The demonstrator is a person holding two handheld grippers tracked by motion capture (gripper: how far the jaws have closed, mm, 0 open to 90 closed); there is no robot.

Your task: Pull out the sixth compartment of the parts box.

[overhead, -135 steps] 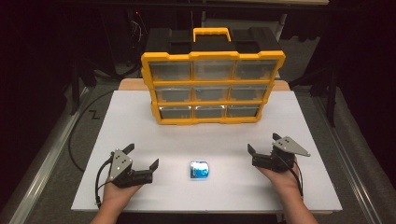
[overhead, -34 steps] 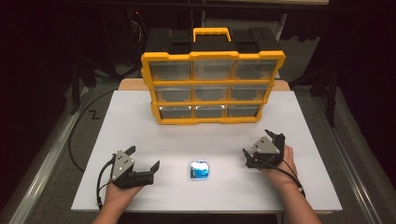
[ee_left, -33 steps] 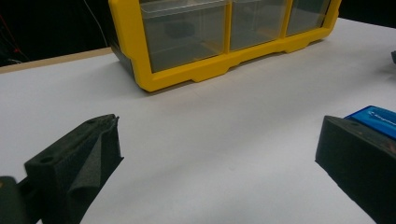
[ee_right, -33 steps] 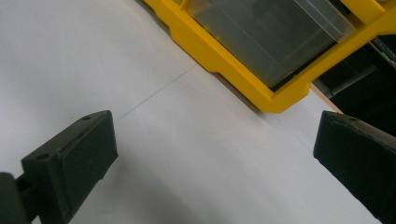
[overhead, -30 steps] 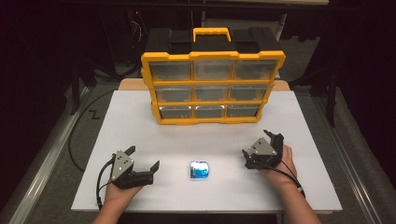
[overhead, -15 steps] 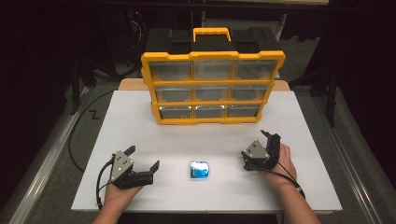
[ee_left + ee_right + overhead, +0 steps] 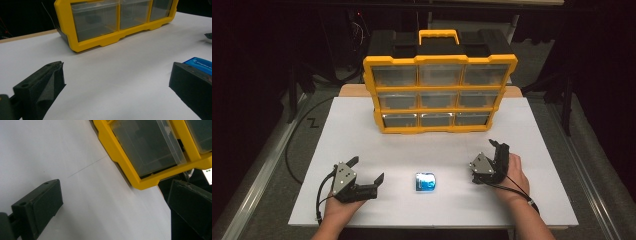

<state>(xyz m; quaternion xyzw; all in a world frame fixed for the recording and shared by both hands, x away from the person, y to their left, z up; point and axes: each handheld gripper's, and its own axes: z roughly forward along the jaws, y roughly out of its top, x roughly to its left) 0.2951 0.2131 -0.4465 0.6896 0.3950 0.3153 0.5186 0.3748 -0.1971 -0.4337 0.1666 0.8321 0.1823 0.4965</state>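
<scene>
1. The blue packet point(image 7: 425, 181) lies flat on the counter point(image 7: 432, 145) near the middle of its front edge.
2. Left tool point(image 7: 368, 170): jaws wide apart, holding nothing, resting near the front-left corner, just left of the packet.
3. Right tool point(image 7: 498, 147): jaws wide apart, holding nothing, tilted, near the front-right corner.
4. The yellow drawer organizer point(image 7: 439, 92) stands upright at the back edge.

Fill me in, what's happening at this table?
A person holds a two-jaw gripper in each hand over a white table. Both the left gripper and right gripper are open and hold nothing. A small blue packet lies between them, untouched. A yellow drawer organizer stands farther back, drawers shut.
</scene>
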